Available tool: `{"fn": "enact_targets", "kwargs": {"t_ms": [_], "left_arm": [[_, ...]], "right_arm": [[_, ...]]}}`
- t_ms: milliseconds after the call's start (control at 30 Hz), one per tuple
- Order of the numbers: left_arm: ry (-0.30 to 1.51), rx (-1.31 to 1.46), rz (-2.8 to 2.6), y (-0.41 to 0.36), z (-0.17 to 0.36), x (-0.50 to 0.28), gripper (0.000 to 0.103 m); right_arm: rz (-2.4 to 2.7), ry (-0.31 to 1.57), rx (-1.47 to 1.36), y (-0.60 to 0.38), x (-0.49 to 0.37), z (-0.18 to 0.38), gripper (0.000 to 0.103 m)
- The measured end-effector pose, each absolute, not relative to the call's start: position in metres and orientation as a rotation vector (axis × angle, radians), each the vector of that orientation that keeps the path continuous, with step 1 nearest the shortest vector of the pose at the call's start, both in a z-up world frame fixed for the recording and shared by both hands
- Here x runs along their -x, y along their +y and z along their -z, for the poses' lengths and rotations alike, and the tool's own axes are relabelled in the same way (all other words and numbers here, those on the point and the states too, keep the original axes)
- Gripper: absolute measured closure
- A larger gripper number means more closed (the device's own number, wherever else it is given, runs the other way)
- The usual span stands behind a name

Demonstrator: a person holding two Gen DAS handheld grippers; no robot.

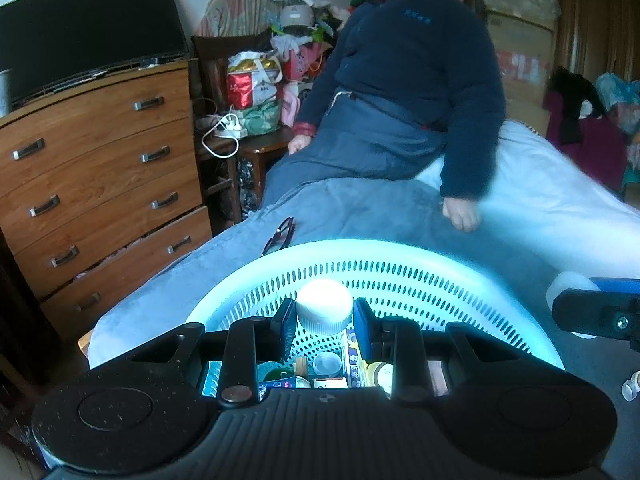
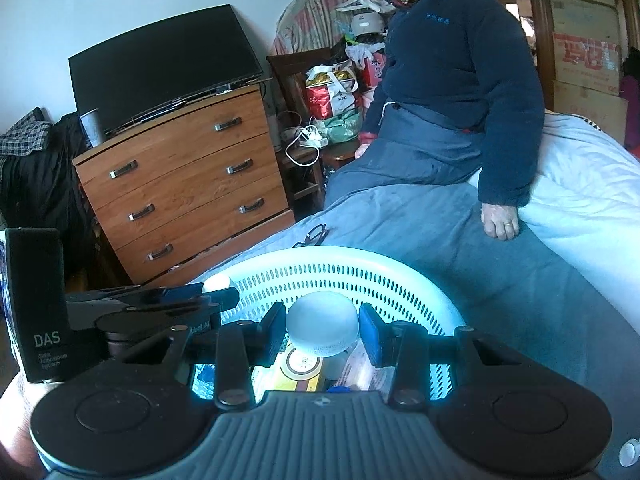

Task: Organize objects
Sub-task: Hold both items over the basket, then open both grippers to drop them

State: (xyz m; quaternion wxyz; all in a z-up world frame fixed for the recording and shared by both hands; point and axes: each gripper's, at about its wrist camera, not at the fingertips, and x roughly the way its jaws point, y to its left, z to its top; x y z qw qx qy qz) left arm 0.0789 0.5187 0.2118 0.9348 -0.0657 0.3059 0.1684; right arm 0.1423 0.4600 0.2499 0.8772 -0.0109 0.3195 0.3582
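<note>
Two tongs over one basket [image 1: 400, 256], left tongs [image 1: 324, 322] gripping white-capped bottle [image 1: 325, 306], right tongs [image 2: 322, 330] gripping white jar [image 2: 321, 324].

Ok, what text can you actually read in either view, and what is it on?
"DAS": black unit beside the left gripper; lines beneath are blurred.
"KFC": red and white bag.
Unreadable: sweater chest print, cardboard box, packets in the basket.

The left tool [image 1: 325, 326] hides the body of the white-capped bottle [image 1: 325, 306] below its cap; the packets in the basket [image 1: 256, 276] show only through the tool's gaps, print too small to read; the right tool [image 2: 322, 330] covers the round white lid [image 2: 322, 322]'s underside; the basket's near rim is hidden in both views.
</note>
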Motion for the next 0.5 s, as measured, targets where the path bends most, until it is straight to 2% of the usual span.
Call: {"fn": "enact_targets", "kwargs": {"t_ms": [500], "left_arm": [[0.636,0.125,-0.340,0.5232,-0.2074,-0.0821,0.071]], "right_arm": [[-0.740,0.678,0.024,0.4618,-0.1451,-0.2411,0.061]]}}
